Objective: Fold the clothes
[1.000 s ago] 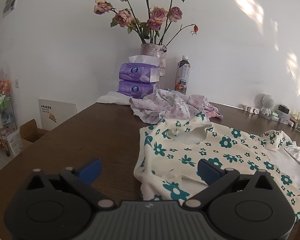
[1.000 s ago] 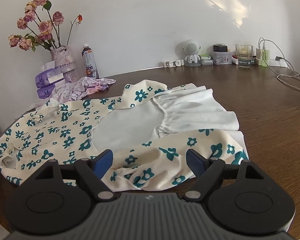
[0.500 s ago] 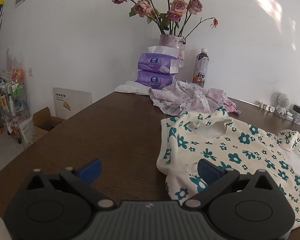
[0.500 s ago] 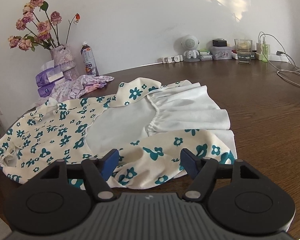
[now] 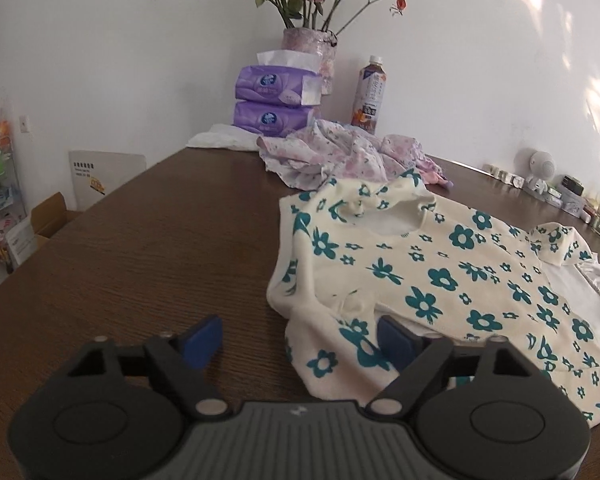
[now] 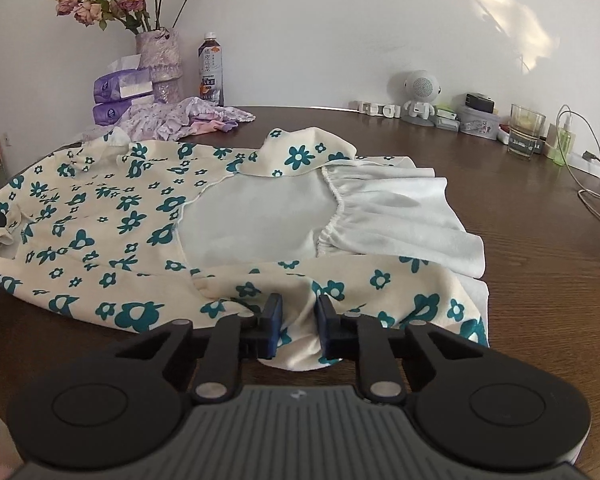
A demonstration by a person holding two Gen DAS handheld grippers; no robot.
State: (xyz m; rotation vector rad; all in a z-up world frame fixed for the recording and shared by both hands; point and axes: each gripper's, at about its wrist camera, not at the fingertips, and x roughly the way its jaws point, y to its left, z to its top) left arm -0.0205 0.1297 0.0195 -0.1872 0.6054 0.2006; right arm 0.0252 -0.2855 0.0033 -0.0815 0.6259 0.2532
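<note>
The right gripper (image 6: 297, 326) has narrowed from a wide spread a second ago to a near-closed pinch, its blue pads (image 6: 274, 320) now gathering a bunched fold of the near hem of the cream dress with teal flower print and white lining (image 6: 132, 216). The cloth puckers up between the two pads, though whether they press it firmly is hard to judge from this angle. The left gripper (image 5: 300, 340) remains spread wide, as in the earlier frames; it has come lower and nearer the dress (image 5: 440, 276), and its right pad (image 5: 396, 342) now sits against the edge of the shoulder end while the left pad hangs over bare wood.

The dress lies spread flat on the dark brown wooden table (image 5: 140, 248), its skirt turned back to show the white lining. Beyond it lies a crumpled lilac floral garment (image 5: 340, 152), and behind that, against the white wall (image 5: 120, 40), stand two stacked purple tissue packs (image 5: 274, 100), a glass vase of dried pink roses (image 5: 312, 52) and a brown-labelled drink bottle (image 5: 370, 96). Along the far table edge stand a small white robot-shaped speaker (image 6: 420, 96), a clear drinking glass (image 6: 526, 132) and a white cable (image 6: 592, 184). A cardboard box (image 5: 48, 216) sits on the floor to the left.
</note>
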